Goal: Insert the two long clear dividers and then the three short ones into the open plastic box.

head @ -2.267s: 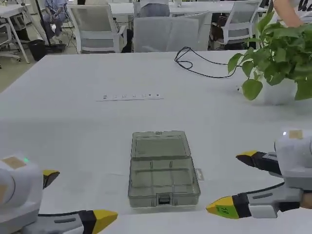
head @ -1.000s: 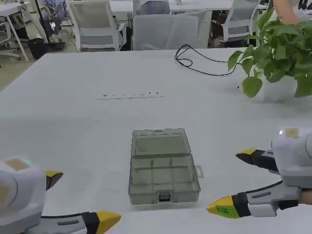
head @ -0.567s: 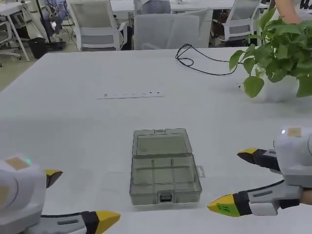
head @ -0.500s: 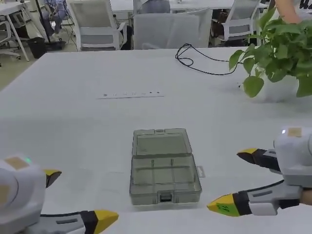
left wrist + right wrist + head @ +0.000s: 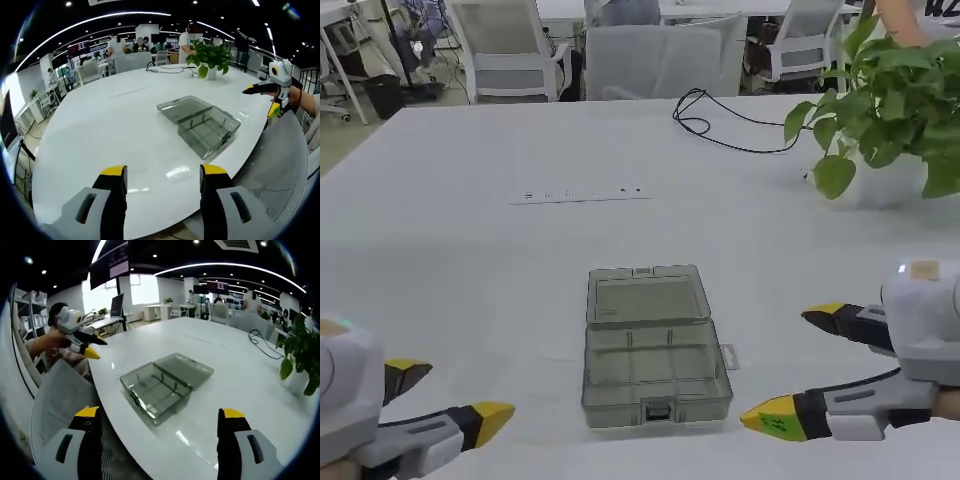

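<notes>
Left gripper [image 5: 450, 392] farther back from open plastic box [image 5: 610, 404], thin partitions [image 5: 631, 340] inside.

Open-plan office. Large white meeting table [image 5: 470, 260] fills the frame, with a loose black cable [image 5: 720, 125] and a potted plant [image 5: 895, 110] at upper right. Grey swivel chairs [image 5: 655, 60] line the top edge. Right gripper view: monitor [image 5: 117, 304] on a desk upper left, ceiling strip lights [image 5: 235, 265] along the top.

A potted plant [image 5: 895, 110] stands at the white table's [image 5: 470, 260] far right, a black cable [image 5: 720, 125] looping left of it (one end reaching toward the leaves), grey chairs [image 5: 505, 45] beyond.
</notes>
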Demonstrator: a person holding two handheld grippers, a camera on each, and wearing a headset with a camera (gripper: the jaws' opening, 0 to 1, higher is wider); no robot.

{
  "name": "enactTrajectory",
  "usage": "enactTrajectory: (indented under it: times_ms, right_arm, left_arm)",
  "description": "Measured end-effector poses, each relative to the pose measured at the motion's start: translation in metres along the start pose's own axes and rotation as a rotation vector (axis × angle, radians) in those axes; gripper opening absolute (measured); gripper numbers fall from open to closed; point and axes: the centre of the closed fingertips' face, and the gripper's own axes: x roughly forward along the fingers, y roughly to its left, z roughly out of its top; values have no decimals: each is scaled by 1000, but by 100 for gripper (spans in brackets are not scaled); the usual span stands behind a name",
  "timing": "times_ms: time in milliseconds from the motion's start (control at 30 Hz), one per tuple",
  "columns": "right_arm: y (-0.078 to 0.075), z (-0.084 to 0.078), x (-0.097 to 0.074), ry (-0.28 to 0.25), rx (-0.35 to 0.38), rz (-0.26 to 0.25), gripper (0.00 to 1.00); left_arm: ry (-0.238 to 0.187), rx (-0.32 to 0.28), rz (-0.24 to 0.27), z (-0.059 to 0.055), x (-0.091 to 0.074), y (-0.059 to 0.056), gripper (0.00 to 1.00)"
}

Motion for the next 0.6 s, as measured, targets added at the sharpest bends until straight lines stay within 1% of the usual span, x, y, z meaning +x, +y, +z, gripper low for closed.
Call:
enactTrajectory:
  times_ms: [67,133,200,233,267,300,433,500,533,600]
  right_arm:
    - [0,-1,1,2,4,0,96]
    - [0,-1,3,6,7,-1,96]
    - [0,-1,4,8,11,0,96]
    - [0,-1,4,7,15,-1,96]
    - [0,-1,4,7,18,0,96]
    - [0,-1,5,9,21,0,95]
    - [-1,-3,6,13,30,-6,95]
    - [-1,-4,7,14,36,-8,95]
    - [-1,-4,7,17,39,-11,95]
    - [-1,-5,8,19,44,-14,95]
  left_arm:
    - [13,2,8,-3,3,5,57]
    - [25,0,26,-6,6,13,54]
    - [49,-5,56,-10,7,22,53]
    - [48,6,84,-10,8,28,53]
    - [50,21,95,-11,9,31,52]
    - [67,25,101,-14,10,33,51]
    - [79,-1,90,-19,17,37,51]
    - [100,15,97,-24,20,39,51]
    - [119,27,102,-28,23,41,50]
    - [131,28,103,-32,27,43,49]
